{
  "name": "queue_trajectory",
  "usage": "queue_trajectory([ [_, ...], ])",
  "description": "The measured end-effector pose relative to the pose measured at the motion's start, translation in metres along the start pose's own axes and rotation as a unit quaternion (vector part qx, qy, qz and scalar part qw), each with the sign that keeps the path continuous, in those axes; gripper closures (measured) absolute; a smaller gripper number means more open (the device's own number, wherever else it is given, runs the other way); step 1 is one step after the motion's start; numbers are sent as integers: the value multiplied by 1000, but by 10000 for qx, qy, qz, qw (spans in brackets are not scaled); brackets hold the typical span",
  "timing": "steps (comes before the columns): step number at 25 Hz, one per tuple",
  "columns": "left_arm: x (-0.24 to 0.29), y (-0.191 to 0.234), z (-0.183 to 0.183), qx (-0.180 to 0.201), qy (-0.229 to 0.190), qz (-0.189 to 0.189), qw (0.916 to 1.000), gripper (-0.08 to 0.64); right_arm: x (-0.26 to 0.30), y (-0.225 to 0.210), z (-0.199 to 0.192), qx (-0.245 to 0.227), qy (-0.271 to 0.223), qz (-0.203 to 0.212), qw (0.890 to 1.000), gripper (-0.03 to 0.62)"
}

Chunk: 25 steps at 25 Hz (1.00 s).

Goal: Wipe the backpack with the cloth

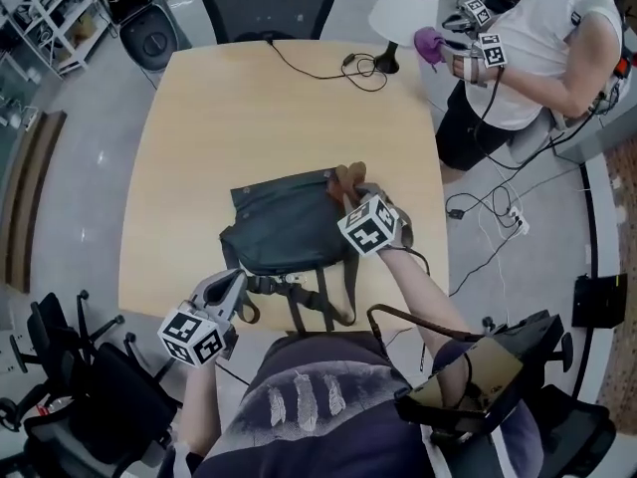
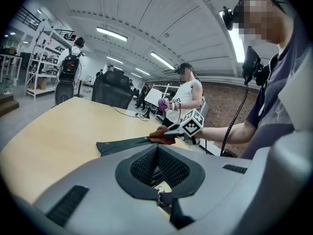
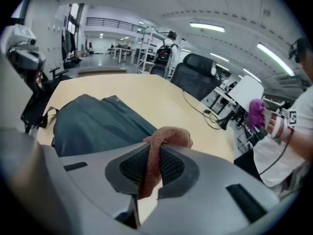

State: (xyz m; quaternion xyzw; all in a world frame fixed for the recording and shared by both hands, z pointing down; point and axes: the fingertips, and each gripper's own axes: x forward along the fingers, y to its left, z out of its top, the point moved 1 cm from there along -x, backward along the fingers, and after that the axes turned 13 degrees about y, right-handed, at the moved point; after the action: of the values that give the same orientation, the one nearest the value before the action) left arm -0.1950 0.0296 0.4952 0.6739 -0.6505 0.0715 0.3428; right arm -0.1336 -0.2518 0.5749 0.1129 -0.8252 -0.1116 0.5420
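Observation:
A dark grey-green backpack (image 1: 284,229) (image 3: 93,124) (image 2: 124,145) lies flat on the wooden table (image 1: 249,118), straps (image 1: 323,302) trailing toward the near edge. My right gripper (image 1: 348,193) (image 3: 154,153) is shut on a brown cloth (image 1: 348,178) (image 3: 168,136) (image 2: 159,133), which rests at the backpack's far right corner. My left gripper (image 1: 237,279) (image 2: 157,153) sits at the backpack's near left corner, its jaws closed with a thin black strap and clip (image 2: 165,199) hanging beneath them.
A white lamp (image 1: 403,10) and its black cable (image 1: 338,68) sit at the table's far right. Another person (image 1: 537,48) with grippers and a purple thing (image 1: 430,43) stands beyond that corner. Office chairs (image 1: 267,3) ring the table.

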Motion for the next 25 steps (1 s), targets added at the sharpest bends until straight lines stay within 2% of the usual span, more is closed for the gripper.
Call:
queue_trajectory([
  [5, -1, -6, 2, 14, -82, -41, 10000, 554, 11, 88, -1, -1072, 279, 625, 9919, 560],
  [8, -5, -3, -1, -89, -134, -41, 9999, 554, 3, 132, 12, -1553, 118, 850, 9841, 560],
  [13, -14, 2, -14, -297, -154, 13, 9994, 554, -15, 199, 34, -2137, -139, 1511, 9650, 560],
  [17, -21, 7, -18, -394, -229, 47, 9990, 554, -31, 238, 46, -2354, -389, 2283, 9439, 560],
  [19, -25, 10, -19, -419, -268, 57, 9987, 554, -36, 252, 50, -2451, -472, 2535, 9346, 560],
  [22, -32, 18, -24, -483, -280, 78, 9984, 554, -43, 272, 57, -2412, -603, 3041, 9196, 560],
  [25, -43, 27, -27, -557, -347, 206, 9976, 554, -70, 293, 80, -2151, -1028, 3960, 8868, 560],
])
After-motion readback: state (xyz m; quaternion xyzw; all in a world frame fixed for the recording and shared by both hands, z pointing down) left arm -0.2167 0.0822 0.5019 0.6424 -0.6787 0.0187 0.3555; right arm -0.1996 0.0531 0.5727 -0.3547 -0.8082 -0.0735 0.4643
